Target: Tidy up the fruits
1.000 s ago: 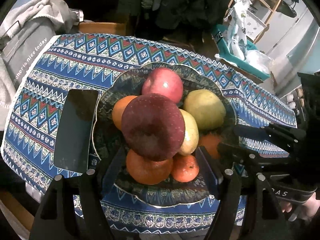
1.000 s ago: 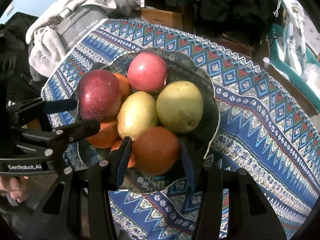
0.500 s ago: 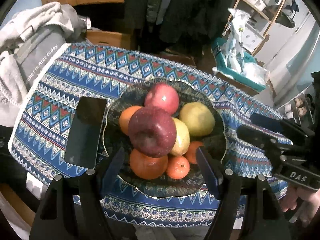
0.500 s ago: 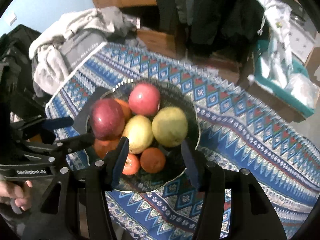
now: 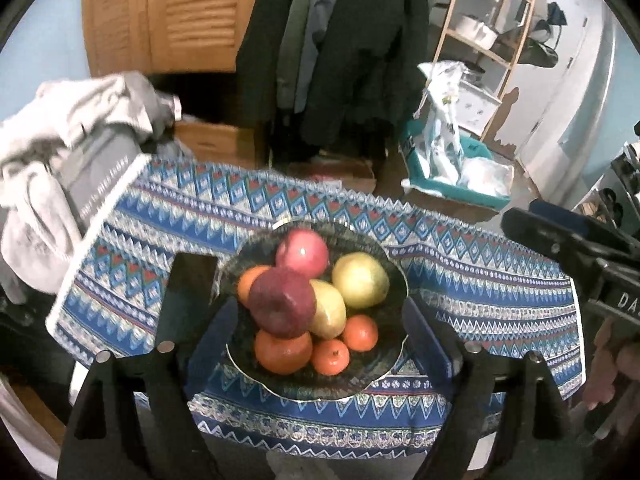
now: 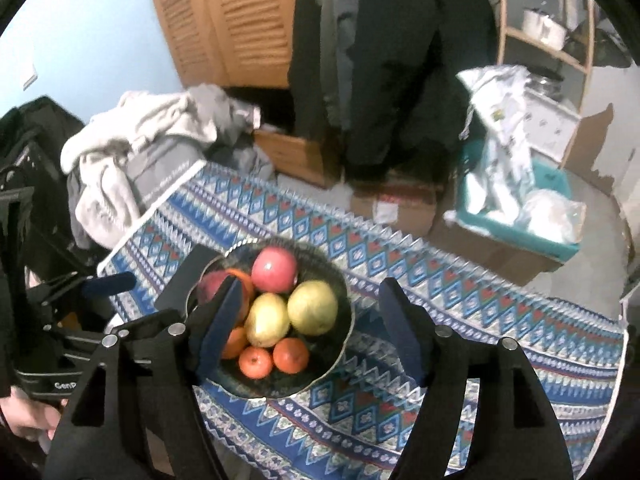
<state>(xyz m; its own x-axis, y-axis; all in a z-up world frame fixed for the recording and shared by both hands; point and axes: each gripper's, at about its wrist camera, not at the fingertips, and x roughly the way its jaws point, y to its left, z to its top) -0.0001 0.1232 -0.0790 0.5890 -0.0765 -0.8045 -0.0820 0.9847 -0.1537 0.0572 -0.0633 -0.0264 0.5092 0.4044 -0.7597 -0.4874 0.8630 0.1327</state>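
Fruit sits piled in a dark bowl (image 5: 394, 280) on a table with a blue patterned cloth (image 5: 480, 280), and both grippers hang above it, tipped down toward the pile.

Left of the bowl lies a flat black phone (image 5: 188, 296), touching the bowl's rim; its long side runs from near to far. The left gripper (image 5: 316, 340) is held up over the near side of the bowl. Its two black fingers (image 5: 216, 332) stand wide apart, one on each side of the bowl, and nothing is between them — they have just been opening. They touch no fruit.

In the bowl, a dark red apple (image 5: 282, 302) lies on top of the heap, its flat end turned toward the left camera. Behind it is a pink-red apple (image 5: 302, 252). Right of them are two yellow-green pears (image 5: 360, 280), lying side by side. Orange fruits (image 5: 284, 350) sit at the near edge of the bowl, and one more peeks out at the left behind the dark apple.

Right of the bowl is the right gripper (image 6: 310, 332), also up in the air and pointing down at the pile. Its fingers (image 6: 218, 328) are spread apart and hold nothing — they too have just been opening. In the right view the left finger covers part of the dark apple. A hand (image 5: 612, 364) holds this gripper at the far right of the left view.
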